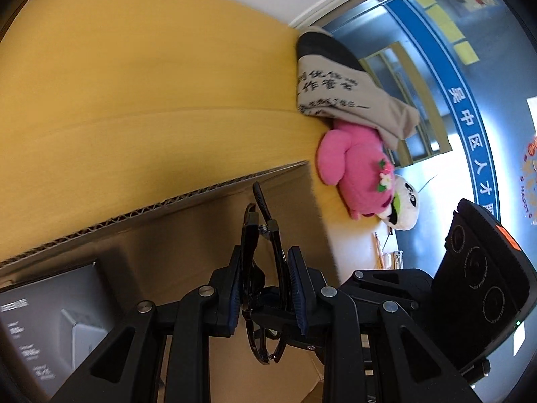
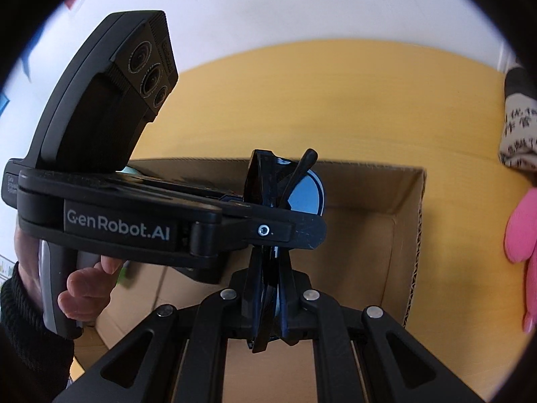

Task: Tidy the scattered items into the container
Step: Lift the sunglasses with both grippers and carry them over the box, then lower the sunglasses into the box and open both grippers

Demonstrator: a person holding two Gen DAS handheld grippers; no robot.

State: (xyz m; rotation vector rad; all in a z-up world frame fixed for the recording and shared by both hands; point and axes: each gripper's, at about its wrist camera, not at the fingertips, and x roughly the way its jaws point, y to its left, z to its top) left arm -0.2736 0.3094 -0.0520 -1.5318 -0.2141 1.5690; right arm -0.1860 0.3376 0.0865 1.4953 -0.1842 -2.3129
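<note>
Clamped the left gripper [image 1: 265,258] on a pair of folded black glasses [image 1: 255,235], blue pads [image 1: 297,285] pressed against the frame from 9 and 3 o'clock. Left one temple arm poking out past the fingertips toward 12 o'clock.

Clenched the right gripper [image 2: 268,275] on the same glasses too, fingers nearly together, with only the thin frame between them, in the right wrist view. Crossed the left gripper over that view from 9 o'clock, its tip meeting the glasses at centre. Wrapped a hand [image 2: 84,285] around its grey handle at 8 o'clock, black knitted sleeve [image 2: 30,336] at the wrist.

Held the glasses in the air above an open cardboard box [image 1: 151,211], clear of its floor and not yet set down. Showed the box standing on a yellow wooden table [image 1: 134,84], corrugated rim running from 9 o'clock toward centre in the left wrist view. Kept a grey printed carton [image 1: 50,319] inside the box at 8 o'clock, and a round blue item [image 2: 307,194] of unclear kind behind the glasses in the right wrist view.

Left outside the box, on the table at 2 to 3 o'clock in the left wrist view: a pink plush toy [image 1: 355,168] just beside the box wall, a panda plush [image 1: 406,205] touching it at 4 o'clock, and a beige cloth [image 1: 335,90] printed with black characters draped over its 12 o'clock end.
</note>
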